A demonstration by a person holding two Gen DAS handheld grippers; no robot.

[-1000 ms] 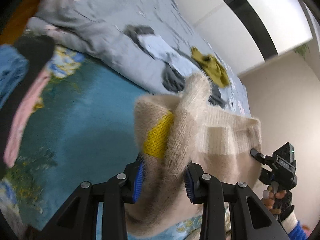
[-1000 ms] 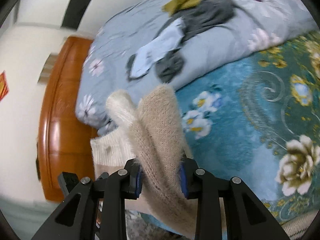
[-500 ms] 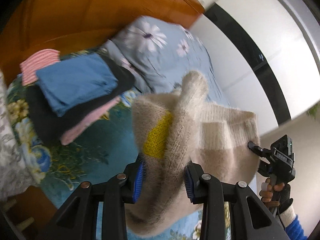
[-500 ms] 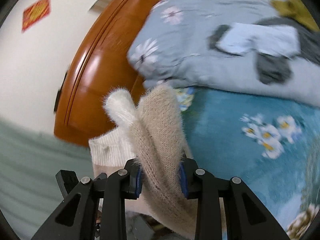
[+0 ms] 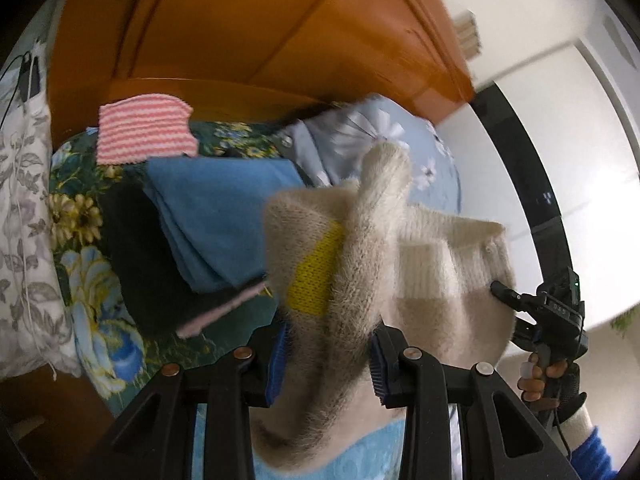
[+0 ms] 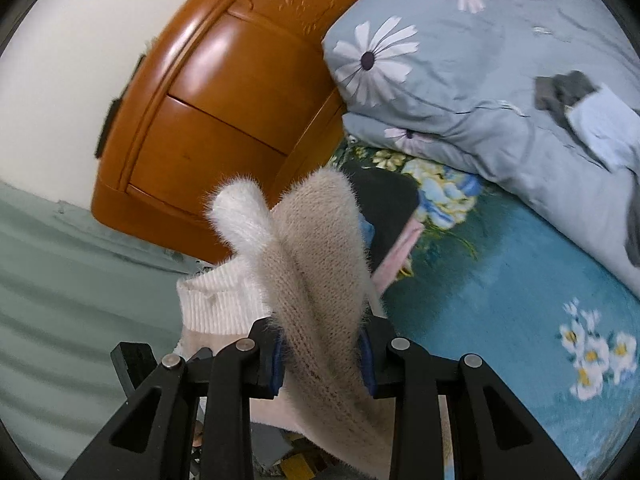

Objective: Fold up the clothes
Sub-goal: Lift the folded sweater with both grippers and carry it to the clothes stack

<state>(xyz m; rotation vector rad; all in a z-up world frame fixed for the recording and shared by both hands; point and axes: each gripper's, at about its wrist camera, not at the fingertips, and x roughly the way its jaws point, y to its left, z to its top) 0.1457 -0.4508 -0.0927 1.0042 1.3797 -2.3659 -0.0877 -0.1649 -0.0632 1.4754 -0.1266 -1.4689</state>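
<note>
Currently, one fuzzy cream-and-beige sweater (image 5: 432, 280), with a yellow patch, was held clear of the bed between two tools.

Left tool (image 5: 328, 354): closed on a bunched fold of the sweater, knit filling the gap between the blue pads (image 5: 276, 364). Right tool (image 6: 322, 354): likewise clamped on a thick fold, two fuzzy lobes standing up ahead of its fingers; seen from the left view, it (image 5: 500, 290) pinched the ribbed hem at the garment's far edge.

Change over the last second: both views had swung away from the loose clothes on the grey floral duvet (image 6: 480, 80) and towards the wooden headboard (image 5: 260, 24). The grips and the sweater's shape between the tools were unaltered.

Ahead of the left tool: a stack of folded clothes (image 5: 224, 220) comprising a blue piece on top, a black one and a pink one beneath, with a pink-and-white striped knit (image 5: 144, 130) beyond it, all on the teal floral bedspread (image 6: 500, 300). The black and pink edges of the stack also showed just ahead of the right tool.

Assessment: the sweater appeared folded and in transit to the stack; placing it squarely on the blue piece looked like the remaining step.
</note>
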